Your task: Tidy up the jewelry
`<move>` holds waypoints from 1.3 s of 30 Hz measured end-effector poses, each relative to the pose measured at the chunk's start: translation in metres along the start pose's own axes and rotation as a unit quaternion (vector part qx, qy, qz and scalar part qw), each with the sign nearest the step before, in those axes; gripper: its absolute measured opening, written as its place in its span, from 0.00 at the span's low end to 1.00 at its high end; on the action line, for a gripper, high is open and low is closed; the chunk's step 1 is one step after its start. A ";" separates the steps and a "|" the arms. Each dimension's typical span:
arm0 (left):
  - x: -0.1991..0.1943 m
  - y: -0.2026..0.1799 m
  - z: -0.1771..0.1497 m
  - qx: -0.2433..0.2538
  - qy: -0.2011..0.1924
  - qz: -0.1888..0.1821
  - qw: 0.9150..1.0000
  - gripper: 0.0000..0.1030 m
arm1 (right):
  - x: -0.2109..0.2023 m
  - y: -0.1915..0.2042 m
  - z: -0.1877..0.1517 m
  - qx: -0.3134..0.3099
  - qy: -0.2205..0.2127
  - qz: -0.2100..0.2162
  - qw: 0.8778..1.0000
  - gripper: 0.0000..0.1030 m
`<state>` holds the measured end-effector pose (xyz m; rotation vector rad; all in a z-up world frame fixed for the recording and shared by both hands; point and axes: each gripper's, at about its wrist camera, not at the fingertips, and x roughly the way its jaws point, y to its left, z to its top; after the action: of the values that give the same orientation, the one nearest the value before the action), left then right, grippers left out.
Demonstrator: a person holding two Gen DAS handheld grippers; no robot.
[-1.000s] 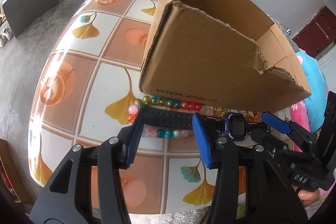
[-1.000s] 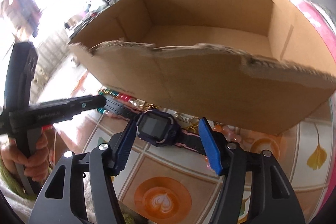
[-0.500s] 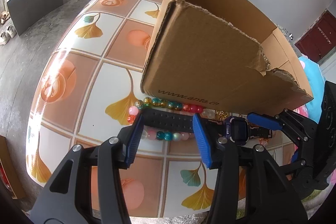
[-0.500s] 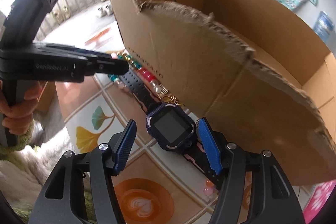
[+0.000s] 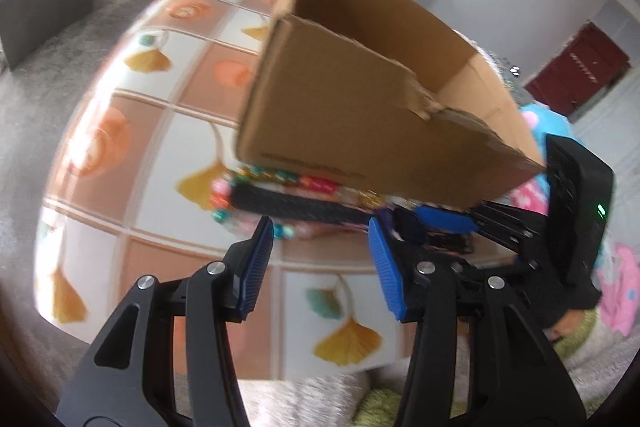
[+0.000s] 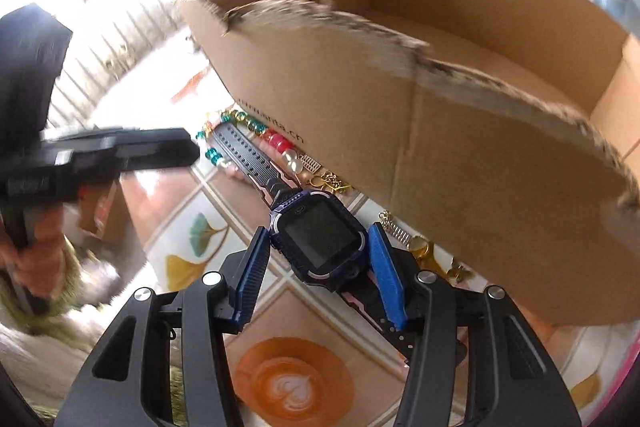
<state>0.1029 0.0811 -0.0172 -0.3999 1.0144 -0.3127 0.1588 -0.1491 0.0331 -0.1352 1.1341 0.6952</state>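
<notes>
Lying between the right gripper's (image 6: 318,273) open fingers (unclamped), the watch (image 6: 318,241)

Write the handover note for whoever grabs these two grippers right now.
Right gripper: fingers either side of the smartwatch case; whether they are pressing on it is unclear.
Left gripper: open, empty, near the watch strap but not on it.
The watch lies on the tabletop along the front of the cardboard box; the bead bracelet and gold pieces lie against the box wall.
Done: nothing is visibly in the box.
Left: probably lift the watch into the box, then the beads and gold pieces.
</notes>
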 end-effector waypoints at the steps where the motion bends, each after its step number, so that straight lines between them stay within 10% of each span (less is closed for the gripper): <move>1: 0.002 -0.002 -0.001 -0.003 0.005 -0.009 1.000 0.46 | 0.000 -0.003 -0.001 0.006 -0.001 0.006 1.000 0.48; 12: 0.045 0.017 -0.008 -0.126 0.060 -0.158 0.978 0.44 | -0.004 -0.007 -0.004 -0.001 -0.014 0.014 1.000 0.48; 19: 0.043 0.026 -0.007 -0.154 0.037 -0.166 0.973 0.39 | -0.001 0.005 -0.006 -0.042 -0.019 -0.006 0.999 0.48; 29: 0.025 0.023 0.008 -0.099 -0.023 -0.082 0.991 0.35 | 0.003 0.021 -0.014 -0.102 -0.018 -0.035 0.994 0.48; 39: 0.017 -0.002 0.015 0.009 -0.035 0.056 0.998 0.03 | 0.001 0.028 -0.015 -0.099 -0.019 -0.041 0.994 0.48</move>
<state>0.1237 0.0748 -0.0221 -0.3345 0.9604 -0.2061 0.1317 -0.1334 0.0322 -0.3336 1.0152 0.7328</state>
